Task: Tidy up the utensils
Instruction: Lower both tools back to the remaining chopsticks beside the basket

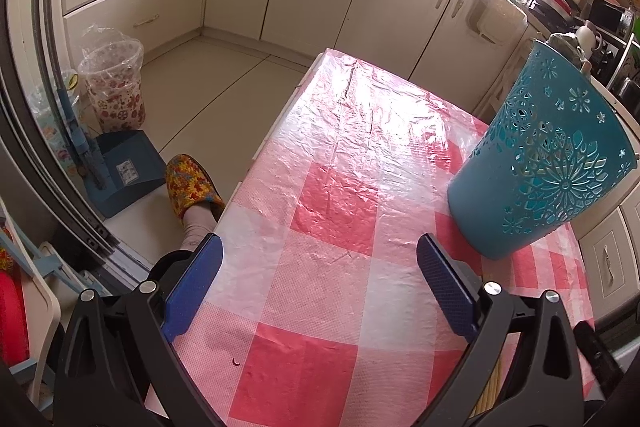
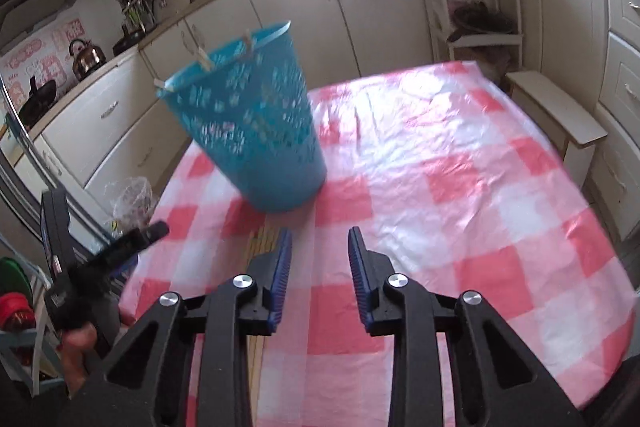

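**Asker:** What is on the counter, and where does it sit?

**Describer:** A counter covered in a crinkled red-and-white checked plastic cloth (image 1: pixel 340 203) fills both views. On it stands a tall teal plastic basket with cut-out flower patterns (image 2: pixel 256 123), upright on its narrow base, widening toward the rim. Two pale clothes pegs (image 2: pixel 204 61) are clipped to its rim. It stands toward the left half of the counter, ahead of both grippers, likely so that either hand can reach it as the container for utensils.

**Asker:** And the utensils themselves?

**Describer:** Just short of the basket's base, a bundle of thin pale-yellow sticks (image 2: pixel 262 241), probably chopsticks, lies flat on the cloth. It runs back under the right gripper's left finger, so only part shows. Its far end lies near the basket, which suits a short lift into the basket.

**Asker:** What are the grippers doing?

**Describer:** The left gripper (image 1: pixel 320 259) hovers over the near left part of the counter, jaws spread wide with only cloth between them, the basket off to its right. The right gripper (image 2: pixel 318 255) has its jaws apart by a narrower gap, nothing held, aimed at the cloth just right of the sticks. I judge neither has picked anything up yet; the right one seems better placed for the sticks.
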### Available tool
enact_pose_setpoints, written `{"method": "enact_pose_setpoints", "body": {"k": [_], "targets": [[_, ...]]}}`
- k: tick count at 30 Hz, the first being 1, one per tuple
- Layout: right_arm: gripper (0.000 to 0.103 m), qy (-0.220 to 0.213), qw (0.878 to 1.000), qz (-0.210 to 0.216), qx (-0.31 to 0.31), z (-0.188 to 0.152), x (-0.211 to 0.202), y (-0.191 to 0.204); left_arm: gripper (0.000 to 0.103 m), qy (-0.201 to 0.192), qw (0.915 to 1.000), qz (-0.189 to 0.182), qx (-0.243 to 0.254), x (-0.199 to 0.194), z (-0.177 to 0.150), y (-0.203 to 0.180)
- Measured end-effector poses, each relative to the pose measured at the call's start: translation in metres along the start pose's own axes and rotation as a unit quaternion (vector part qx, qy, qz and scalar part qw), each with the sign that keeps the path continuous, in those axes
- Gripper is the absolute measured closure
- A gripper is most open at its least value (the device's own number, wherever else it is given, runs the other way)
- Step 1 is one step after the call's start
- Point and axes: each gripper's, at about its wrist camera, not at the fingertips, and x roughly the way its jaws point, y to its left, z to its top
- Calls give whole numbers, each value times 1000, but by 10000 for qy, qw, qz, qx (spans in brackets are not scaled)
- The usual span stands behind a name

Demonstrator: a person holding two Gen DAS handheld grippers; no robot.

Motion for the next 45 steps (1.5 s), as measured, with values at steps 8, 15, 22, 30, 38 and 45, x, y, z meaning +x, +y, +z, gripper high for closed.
{"method": "enact_pose_setpoints", "body": {"k": [8,15,22,30,38,45], "targets": [[76,593,9975,-16,-383,-18,41,30,9,-10,10000,-42,-59,-1,0,2],[77,659,9950,-200,-721,-26,43,36,9,-20,10000,-79,-50,-1,1,2],[78,698,9902,-319,-1168,-28,41,42,9,-6,9999,-78,-74,0,1,2],[91,716,9875,-411,-1342,-27,44,31,9,-28,10000,-61,23,-1,1,1],[92,708,9842,-783,-1425,0,53,5,9,77,9892,-536,1362,-5,-13,-44],[90,537,9909,-505,-1124,-3,46,-18,9,452,9696,-460,2359,-1,-35,-86]]}}
